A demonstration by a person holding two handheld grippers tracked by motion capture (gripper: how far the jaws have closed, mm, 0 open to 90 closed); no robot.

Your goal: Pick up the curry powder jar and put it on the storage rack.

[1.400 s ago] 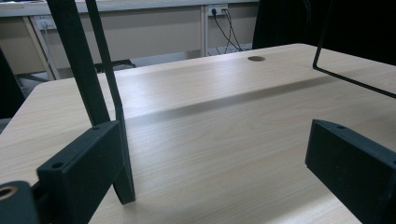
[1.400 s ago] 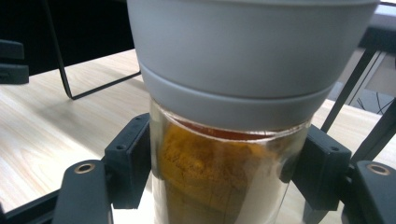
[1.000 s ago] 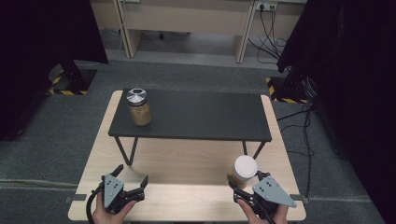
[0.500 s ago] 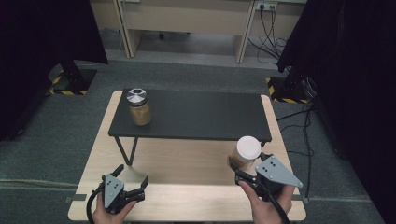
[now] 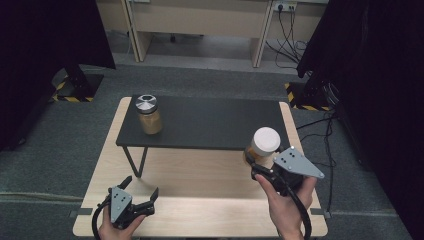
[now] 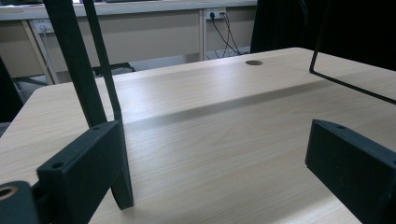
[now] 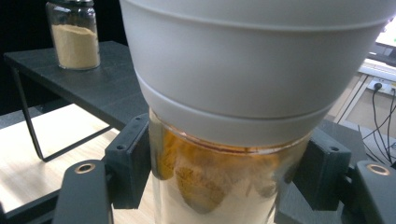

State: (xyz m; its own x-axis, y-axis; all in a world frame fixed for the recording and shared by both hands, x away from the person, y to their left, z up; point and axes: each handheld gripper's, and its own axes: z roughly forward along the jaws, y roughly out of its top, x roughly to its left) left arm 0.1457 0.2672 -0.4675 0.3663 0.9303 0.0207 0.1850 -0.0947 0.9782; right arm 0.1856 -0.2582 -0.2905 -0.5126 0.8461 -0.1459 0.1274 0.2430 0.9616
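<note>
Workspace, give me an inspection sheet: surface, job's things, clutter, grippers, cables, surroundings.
Surface: wooden table with a black shelf standing on it.
Job's things: white-lid jar held off the table near the shelf's right end; metal-lid jar upright on the shelf's left end.
Clutter: nothing seen.
Grippers: right gripper clamps the white-lid jar below its lid; left gripper open, holding nothing, low over the table.
Cables: wall cables hang from sockets; one trails from the right gripper.
Surroundings: grey carpet, black curtains, desks behind.
</note>
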